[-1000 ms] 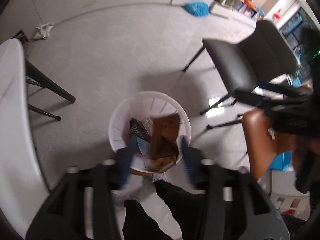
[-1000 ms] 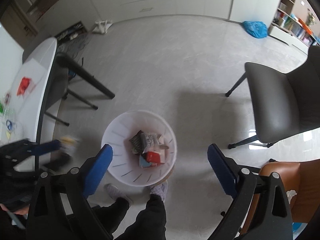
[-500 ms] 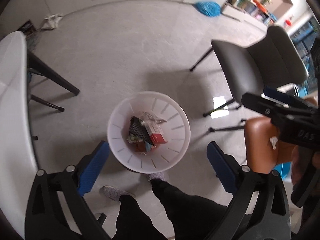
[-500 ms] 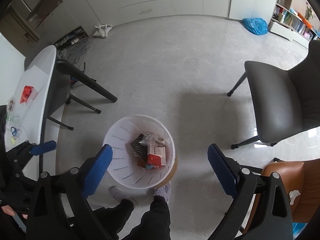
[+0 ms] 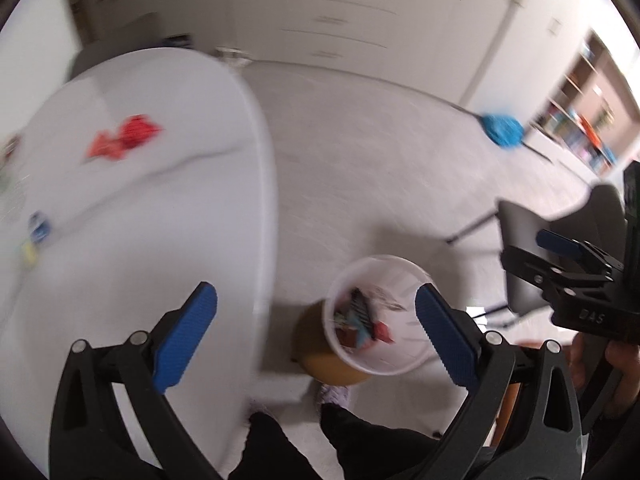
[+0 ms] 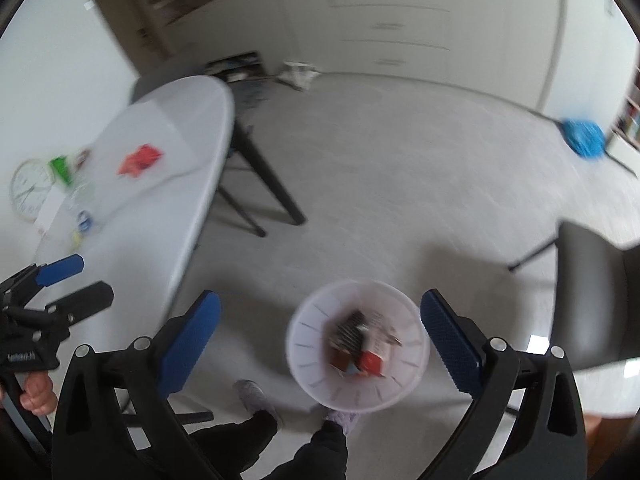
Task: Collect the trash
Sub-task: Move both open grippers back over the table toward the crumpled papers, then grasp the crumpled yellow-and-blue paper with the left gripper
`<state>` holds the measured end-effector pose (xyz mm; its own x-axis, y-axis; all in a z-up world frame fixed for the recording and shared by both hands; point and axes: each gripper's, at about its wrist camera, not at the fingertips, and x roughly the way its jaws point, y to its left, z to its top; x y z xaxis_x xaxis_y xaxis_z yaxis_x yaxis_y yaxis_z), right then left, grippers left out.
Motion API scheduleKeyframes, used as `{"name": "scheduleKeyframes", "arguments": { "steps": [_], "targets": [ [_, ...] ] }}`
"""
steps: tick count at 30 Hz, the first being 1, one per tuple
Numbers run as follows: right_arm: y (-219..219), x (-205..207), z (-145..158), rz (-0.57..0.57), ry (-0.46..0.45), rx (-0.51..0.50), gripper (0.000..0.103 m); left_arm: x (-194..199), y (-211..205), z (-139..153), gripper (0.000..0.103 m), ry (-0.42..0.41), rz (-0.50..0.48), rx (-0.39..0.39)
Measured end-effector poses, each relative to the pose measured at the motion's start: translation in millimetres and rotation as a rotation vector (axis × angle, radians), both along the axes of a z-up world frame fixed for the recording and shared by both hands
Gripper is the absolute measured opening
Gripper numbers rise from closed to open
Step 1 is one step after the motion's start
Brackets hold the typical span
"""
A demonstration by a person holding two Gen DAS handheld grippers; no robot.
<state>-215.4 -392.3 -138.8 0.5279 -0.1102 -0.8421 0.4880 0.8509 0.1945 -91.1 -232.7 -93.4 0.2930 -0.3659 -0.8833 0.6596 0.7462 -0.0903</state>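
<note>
A white trash bin (image 5: 400, 364) stands on the floor with several wrappers and a small red box inside; it also shows in the right wrist view (image 6: 312, 344). My left gripper (image 5: 316, 336) is open and empty, above the table edge and the bin. My right gripper (image 6: 320, 340) is open and empty above the bin. A red wrapper (image 5: 124, 140) lies on the white table (image 5: 160, 208); it also shows in the right wrist view (image 6: 140, 159), near a green item (image 6: 60, 168) and small scraps (image 6: 82, 222).
A dark grey chair (image 6: 592, 280) stands right of the bin. The table's black legs (image 6: 272, 188) slant to the floor. A blue bag (image 6: 582, 142) lies far right. A round clock (image 6: 28, 192) lies on the table. My legs (image 6: 304, 452) are below.
Both grippers have tilted up and swung left, so the table with its trash has come into view. The left gripper opened a second ago and dropped a brown item into the bin.
</note>
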Motion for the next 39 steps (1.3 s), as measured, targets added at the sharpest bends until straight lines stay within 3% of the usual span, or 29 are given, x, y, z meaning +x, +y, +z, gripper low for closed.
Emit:
{"name": "scheduleKeyframes", "arguments": {
  "steps": [11, 21, 30, 39],
  "targets": [
    [97.3, 103.6, 15.9, 0.212, -0.041, 0.018, 0.1, 74.6, 154.0, 14.1, 0.095, -0.069, 0.338, -0.004],
    [191.2, 195.2, 15.2, 0.411, -0.015, 0.007, 0.1, 154.6, 257.8, -9.1, 0.095, -0.087, 0.547, 0.007],
    [239.8, 274.7, -4.2, 0.516, 0.039, 0.019, 0.1, 244.2, 304.1, -59.0, 0.093, -0.068, 0.594, 0.059],
    [263.2, 339.0, -33.9, 0.598, 0.089, 0.04, 0.1, 306.7, 312.2, -110.9, 0.062, 0.002, 0.589, 0.099]
  ]
}}
